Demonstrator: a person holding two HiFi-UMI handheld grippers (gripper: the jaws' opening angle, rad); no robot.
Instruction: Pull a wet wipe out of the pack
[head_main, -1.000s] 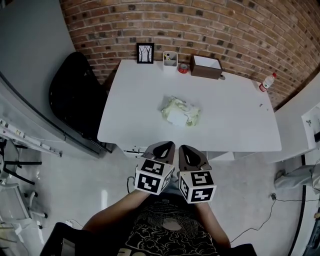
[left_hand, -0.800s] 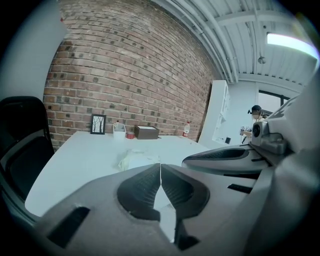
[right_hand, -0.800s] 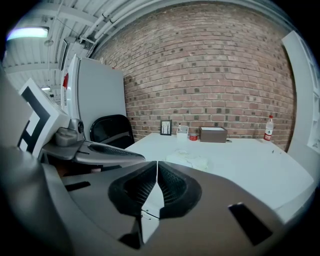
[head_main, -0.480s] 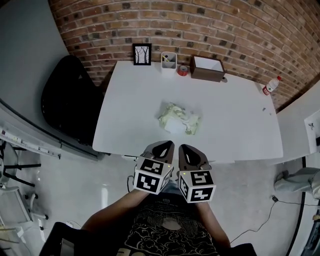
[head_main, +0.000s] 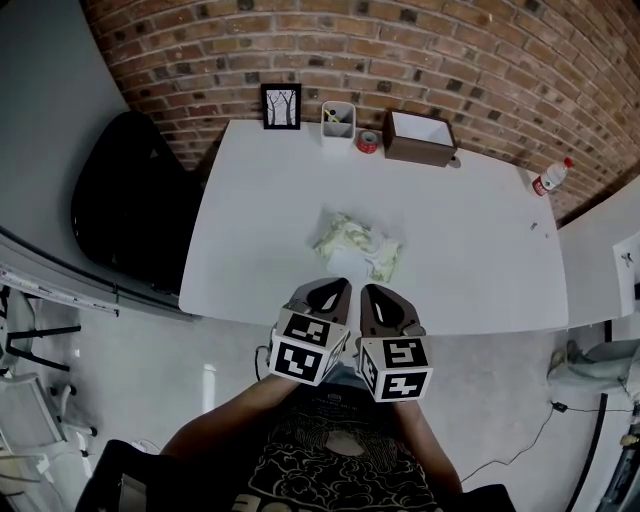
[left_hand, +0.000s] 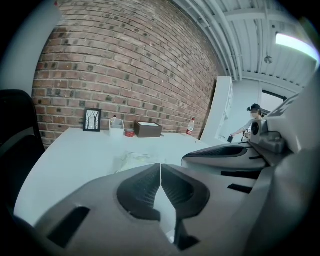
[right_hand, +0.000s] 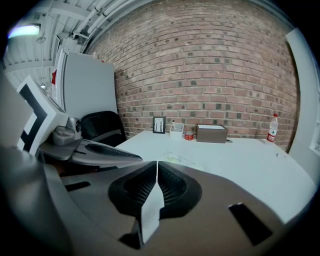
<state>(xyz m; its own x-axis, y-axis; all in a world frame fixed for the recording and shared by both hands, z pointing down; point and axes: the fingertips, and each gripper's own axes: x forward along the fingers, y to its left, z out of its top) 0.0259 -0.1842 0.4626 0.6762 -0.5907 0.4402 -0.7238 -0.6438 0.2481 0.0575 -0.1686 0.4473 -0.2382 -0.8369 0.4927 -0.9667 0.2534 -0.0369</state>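
A pale green and white wet wipe pack (head_main: 356, 243) lies near the middle of the white table (head_main: 480, 240), a little toward its front edge. It also shows past the jaws as the pack (left_hand: 134, 160) in the left gripper view and the pack (right_hand: 176, 159) in the right gripper view. My left gripper (head_main: 327, 291) and right gripper (head_main: 380, 294) hang side by side just in front of the table's near edge, short of the pack. Both have their jaws pressed together with nothing between them.
Along the table's back edge by the brick wall stand a small framed picture (head_main: 281, 106), a white cup (head_main: 338, 123), a red tape roll (head_main: 367, 141) and a brown box (head_main: 420, 137). A bottle (head_main: 551, 177) sits at the far right corner. A black chair (head_main: 125, 205) stands left.
The table and pack have drawn closer to me in the head view. The two grippers now reach the table's front edge, still shut and side by side.
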